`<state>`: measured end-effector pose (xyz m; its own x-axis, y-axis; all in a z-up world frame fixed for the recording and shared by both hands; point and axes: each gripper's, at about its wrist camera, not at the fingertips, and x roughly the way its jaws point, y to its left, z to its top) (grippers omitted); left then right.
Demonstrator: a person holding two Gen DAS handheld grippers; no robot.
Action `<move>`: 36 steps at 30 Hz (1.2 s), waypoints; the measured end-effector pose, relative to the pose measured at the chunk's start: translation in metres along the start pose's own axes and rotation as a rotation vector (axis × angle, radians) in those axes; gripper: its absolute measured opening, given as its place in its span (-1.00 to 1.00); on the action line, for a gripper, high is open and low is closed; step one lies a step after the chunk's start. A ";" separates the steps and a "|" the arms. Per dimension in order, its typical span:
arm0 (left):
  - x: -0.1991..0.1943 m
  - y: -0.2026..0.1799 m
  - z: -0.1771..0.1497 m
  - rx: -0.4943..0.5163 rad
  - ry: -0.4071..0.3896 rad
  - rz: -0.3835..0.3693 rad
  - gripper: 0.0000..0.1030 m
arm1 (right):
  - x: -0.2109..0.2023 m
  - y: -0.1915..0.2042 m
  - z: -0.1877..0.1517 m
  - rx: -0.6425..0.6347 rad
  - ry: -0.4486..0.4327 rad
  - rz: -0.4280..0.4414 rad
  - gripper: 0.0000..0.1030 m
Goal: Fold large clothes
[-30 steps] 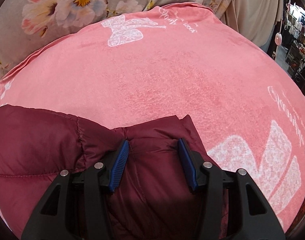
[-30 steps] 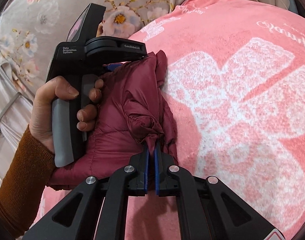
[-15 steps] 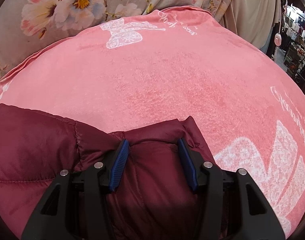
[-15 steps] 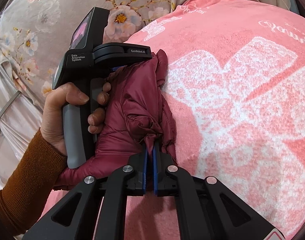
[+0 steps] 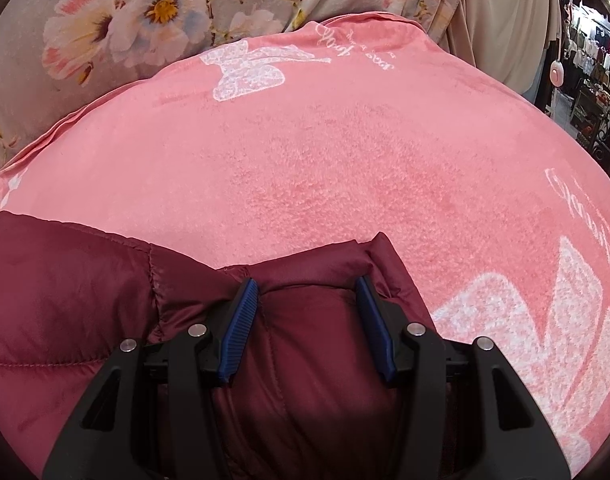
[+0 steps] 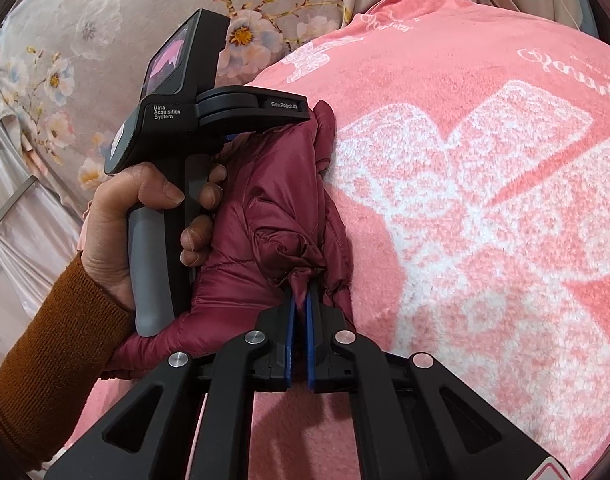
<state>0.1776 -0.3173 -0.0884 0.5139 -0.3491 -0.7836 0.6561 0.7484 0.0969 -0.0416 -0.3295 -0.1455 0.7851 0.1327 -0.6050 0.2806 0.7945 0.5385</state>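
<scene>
A maroon puffer jacket [image 5: 65, 300] lies bunched on a pink blanket [image 5: 325, 160]. My left gripper [image 5: 307, 292] stands half wide, its blue pads pressed on either side of a thick padded fold near the jacket's edge. In the right wrist view the jacket [image 6: 273, 200] is a narrow crumpled bundle. My right gripper [image 6: 300, 292] is shut on a twisted pinch of its fabric at the near end. A hand [image 6: 133, 216] in a brown sleeve [image 6: 53, 352] holds the left gripper's black body [image 6: 177, 112] over the bundle's far end.
The pink blanket [image 6: 465, 240] carries white bow prints and script and spreads wide to the right and ahead. Floral grey fabric [image 5: 125, 28] hangs behind it. Beige drapes and shop racks [image 5: 597, 80] show at the far right.
In the right wrist view the left gripper and its hand have edged slightly rightward with the jacket fold. The right gripper keeps its pinch and has not moved.
</scene>
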 end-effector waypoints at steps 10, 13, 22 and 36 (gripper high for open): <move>0.000 -0.004 0.000 0.020 0.002 0.040 -0.02 | 0.000 0.009 -0.006 -0.023 -0.003 -0.025 -1.00; -0.002 -0.004 0.002 0.020 0.007 0.044 -0.02 | 0.001 0.012 -0.005 -0.037 0.008 -0.033 -1.00; -0.090 0.035 -0.001 -0.152 -0.065 -0.035 0.16 | 0.001 0.006 0.002 -0.028 0.065 0.023 -0.97; -0.150 0.176 -0.129 -0.552 0.009 -0.178 0.75 | -0.037 0.030 0.060 -0.056 -0.018 -0.005 0.40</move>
<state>0.1451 -0.0604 -0.0330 0.4157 -0.4941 -0.7636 0.3456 0.8624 -0.3699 -0.0294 -0.3462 -0.0724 0.7934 0.1183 -0.5971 0.2541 0.8270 0.5015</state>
